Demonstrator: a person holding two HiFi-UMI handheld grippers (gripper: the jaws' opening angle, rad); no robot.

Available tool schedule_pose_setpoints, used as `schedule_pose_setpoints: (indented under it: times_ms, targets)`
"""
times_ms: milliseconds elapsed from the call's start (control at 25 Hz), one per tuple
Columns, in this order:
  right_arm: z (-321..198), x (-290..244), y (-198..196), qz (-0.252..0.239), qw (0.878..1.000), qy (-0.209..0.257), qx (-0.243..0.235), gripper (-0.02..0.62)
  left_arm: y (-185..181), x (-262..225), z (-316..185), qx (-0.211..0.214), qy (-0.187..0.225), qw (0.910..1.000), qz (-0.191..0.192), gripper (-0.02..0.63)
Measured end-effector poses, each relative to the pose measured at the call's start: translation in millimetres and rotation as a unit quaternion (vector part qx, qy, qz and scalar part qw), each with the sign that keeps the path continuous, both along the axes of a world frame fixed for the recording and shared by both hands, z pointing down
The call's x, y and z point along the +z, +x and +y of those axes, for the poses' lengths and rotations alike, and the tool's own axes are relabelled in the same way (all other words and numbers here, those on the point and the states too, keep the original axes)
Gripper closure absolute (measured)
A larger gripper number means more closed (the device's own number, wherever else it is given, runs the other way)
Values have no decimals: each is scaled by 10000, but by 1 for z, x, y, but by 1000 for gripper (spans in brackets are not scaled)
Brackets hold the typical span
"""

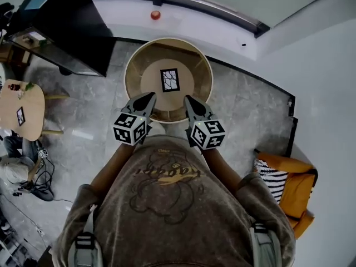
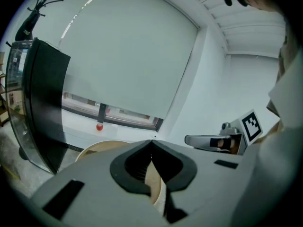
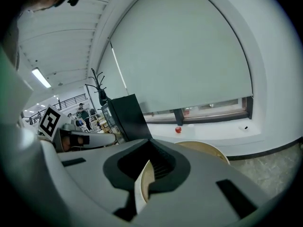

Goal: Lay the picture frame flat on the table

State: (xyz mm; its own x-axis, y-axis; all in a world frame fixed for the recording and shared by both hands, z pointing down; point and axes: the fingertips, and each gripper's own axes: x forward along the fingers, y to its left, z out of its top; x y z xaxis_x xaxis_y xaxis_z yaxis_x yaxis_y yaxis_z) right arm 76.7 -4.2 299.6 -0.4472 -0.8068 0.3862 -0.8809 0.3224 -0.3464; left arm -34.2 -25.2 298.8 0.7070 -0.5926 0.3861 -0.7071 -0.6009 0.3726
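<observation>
Round table (image 1: 151,81), one picture frame (image 1: 169,80), two grippers (image 1: 151,95) (image 1: 188,99)

Left gripper (image 2: 151,143), fingers (image 2: 177,167) closed tip to tip, nothing between them. Just beyond it, to the left, the rim of the round wooden counter (image 2: 94,148); farther left, a tall black cabinet (image 2: 45,103). Behind it, a red ball (image 2: 99,126) on the window ledge (image 2: 83,123), under a drawn blind (image 2: 132,56). To its right, the right gripper (image 2: 189,140) and its marker cube (image 2: 251,125).
</observation>
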Motion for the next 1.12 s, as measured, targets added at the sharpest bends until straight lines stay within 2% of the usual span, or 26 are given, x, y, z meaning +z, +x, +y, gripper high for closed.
schedule_pose_setpoints:
  times_ms: [560, 1120]
  targets:
    - [42, -41, 15, -243, 9982, 454, 311, 575, -6, -38, 45, -56, 502, 9987, -38, 589]
    - [50, -44, 1, -121, 9987, 479, 93, 575, -12, -39, 51, -200, 493, 9986, 17, 589]
